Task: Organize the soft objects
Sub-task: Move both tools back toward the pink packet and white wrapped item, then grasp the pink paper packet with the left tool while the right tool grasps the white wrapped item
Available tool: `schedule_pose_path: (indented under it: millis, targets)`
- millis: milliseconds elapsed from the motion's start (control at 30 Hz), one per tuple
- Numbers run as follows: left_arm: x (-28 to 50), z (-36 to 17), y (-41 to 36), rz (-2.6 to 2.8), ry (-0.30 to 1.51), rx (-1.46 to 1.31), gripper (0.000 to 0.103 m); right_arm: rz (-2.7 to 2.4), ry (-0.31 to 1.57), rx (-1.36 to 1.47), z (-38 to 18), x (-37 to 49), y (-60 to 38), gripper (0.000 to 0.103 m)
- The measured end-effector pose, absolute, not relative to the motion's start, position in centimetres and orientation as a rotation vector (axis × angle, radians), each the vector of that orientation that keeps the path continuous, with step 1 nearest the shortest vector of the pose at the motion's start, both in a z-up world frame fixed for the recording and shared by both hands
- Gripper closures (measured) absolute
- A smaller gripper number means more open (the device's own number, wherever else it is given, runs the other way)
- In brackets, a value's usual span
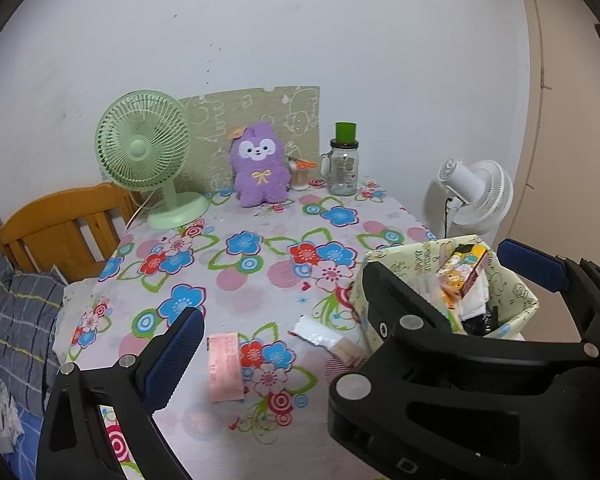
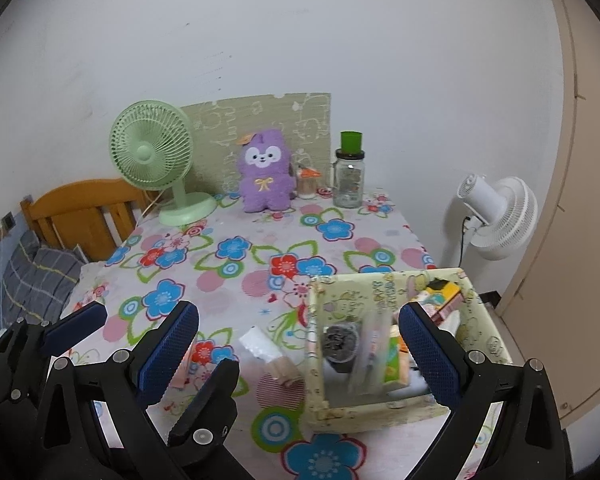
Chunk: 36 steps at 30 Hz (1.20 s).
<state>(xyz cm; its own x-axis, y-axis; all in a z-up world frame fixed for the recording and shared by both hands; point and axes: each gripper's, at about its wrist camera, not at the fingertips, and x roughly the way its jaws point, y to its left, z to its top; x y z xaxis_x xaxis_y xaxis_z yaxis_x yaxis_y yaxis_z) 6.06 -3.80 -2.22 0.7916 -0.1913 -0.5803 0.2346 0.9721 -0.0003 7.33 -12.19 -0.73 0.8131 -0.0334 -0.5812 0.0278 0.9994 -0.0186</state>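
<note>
At the bench's [image 2: 260, 280] back sits the plush [image 2: 265, 172]; both tongs [image 1: 340, 312] [image 2: 300, 344] hover spread, empty, near the box [image 2: 384, 280].

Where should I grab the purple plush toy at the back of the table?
Grip the purple plush toy across its soft torso, below the face, coming straight from the front. It sits upright against the patterned board, with the green fan and glass jar flanking it, so side approaches look tight.

bench [image 1: 260, 304] against wall | back row, left to right: desk fan [image 1: 142, 148], plush toy [image 1: 260, 168], small jar [image 1: 300, 178], glass bottle [image 1: 343, 168] | front right: box [image 2: 320, 360] holding items | left of box: wrapper [image 2: 260, 346], paper slip [image 1: 225, 366] | bed headboard [image 1: 60, 224] left of bench | standing fan [image 1: 476, 196] right of bench
</note>
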Motion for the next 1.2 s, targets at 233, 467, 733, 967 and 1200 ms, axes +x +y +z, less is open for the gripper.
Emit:
schedule_pose_path:
  millis: [233,467,733,967,1200]
  targets:
    - [7.2,-3.7,-2.2,-0.219,0.642,0.068,0.007,-0.022,0.634,-0.043,-2.0,8.6,-10.4,0.005]
    - [8.8,-5.6,-0.7,-0.193,0.69,0.059,0.007,0.013,0.688,-0.058,-3.9,10.2,-8.9,0.015]
    - [10.6,-7.8,0.6,-0.181,0.749,0.048,0.007,0.032,0.752,-0.063,-6.4,12.5,-7.6,0.017]
    - [12.1,-9.4,1.7,-0.159,0.791,0.038,0.007,0.041,0.797,-0.084,-8.2,14.2,-6.3,0.02]
    - [13.8,-11.5,2.5,-0.141,0.849,0.039,0.007,0.041,0.856,-0.108,-10.4,16.1,-5.5,0.027]
